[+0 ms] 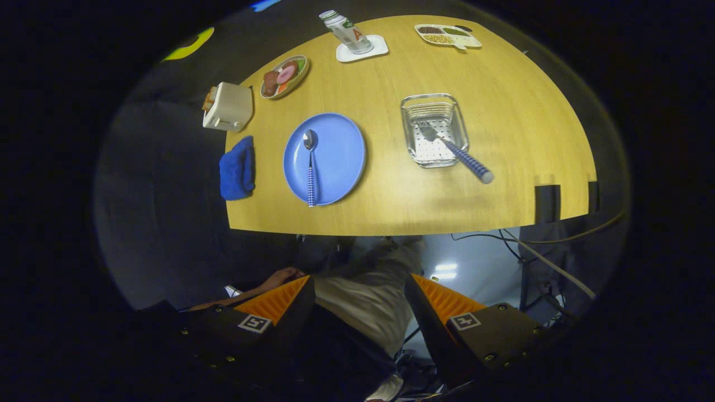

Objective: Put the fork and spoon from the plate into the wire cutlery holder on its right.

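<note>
We see the spoon (310, 167) on the plate (341, 151), the fork (455, 151) in the holder (434, 129) beside it; the gripper (357, 290) jaws released, well back.

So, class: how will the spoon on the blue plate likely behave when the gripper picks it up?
The spoon looks stiff and light. Its slim handle lies flat on the smooth plate, so it may slide or pivot when nudged. The open gripper hangs well short of the table.

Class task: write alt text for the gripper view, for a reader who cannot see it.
High above a wooden table, the open tool holds nothing. A fork already leans in the wire cutlery holder, while a spoon lies on the blue plate to its left.
</note>
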Demonstrator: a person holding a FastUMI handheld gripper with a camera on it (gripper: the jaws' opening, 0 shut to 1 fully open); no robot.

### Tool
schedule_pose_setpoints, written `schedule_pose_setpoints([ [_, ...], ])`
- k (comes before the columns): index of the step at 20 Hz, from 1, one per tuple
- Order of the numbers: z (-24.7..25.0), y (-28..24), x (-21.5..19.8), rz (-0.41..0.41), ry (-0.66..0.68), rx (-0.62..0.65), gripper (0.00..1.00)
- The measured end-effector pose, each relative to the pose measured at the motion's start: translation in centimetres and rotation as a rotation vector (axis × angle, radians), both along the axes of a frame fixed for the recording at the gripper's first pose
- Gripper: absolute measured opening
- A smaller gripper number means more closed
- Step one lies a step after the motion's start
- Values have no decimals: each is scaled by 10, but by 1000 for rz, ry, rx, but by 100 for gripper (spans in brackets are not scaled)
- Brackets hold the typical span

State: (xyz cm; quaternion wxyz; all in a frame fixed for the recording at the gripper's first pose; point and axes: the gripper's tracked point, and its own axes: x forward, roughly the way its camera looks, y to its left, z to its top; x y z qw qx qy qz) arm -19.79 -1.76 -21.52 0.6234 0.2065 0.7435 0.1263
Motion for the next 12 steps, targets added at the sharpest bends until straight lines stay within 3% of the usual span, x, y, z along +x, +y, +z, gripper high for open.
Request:
schedule_pose_setpoints([
  [2, -14, 33, 8, -13, -29, 22, 100],
  [6, -51, 85, 33, 48, -78, 7, 100],
  [12, -89, 117, 67, 108, -89, -52, 100],
])
